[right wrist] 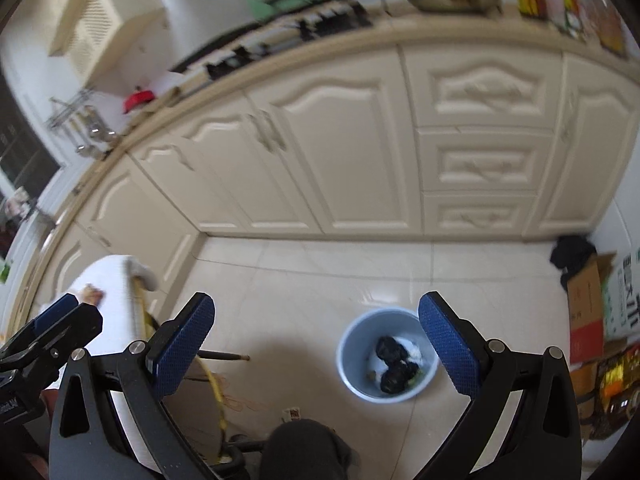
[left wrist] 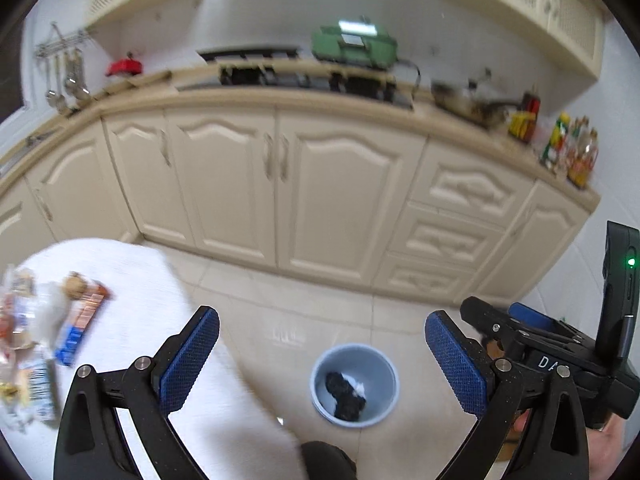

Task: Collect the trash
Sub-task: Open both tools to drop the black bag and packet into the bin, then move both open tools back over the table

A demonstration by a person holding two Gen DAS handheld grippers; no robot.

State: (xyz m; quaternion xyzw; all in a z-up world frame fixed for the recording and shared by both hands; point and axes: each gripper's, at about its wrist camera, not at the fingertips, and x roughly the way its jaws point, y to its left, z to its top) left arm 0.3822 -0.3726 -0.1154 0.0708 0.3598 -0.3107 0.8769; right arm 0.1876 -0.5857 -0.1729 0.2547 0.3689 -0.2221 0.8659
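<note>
Right wrist view: released, empty right gripper above blue bin, cardboard boxes nearby.

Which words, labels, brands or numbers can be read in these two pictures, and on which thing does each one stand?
"DA": white letters on the black body of the right gripper, cut off by the left gripper's arm.
Large dark characters on the white and green cardboard box at the right wall: too distorted to read.
Print on the colourful snack wrappers on the white round table: blurred, unreadable.
Labels on the bottles on the beige counter: blurred, unreadable.
</note>
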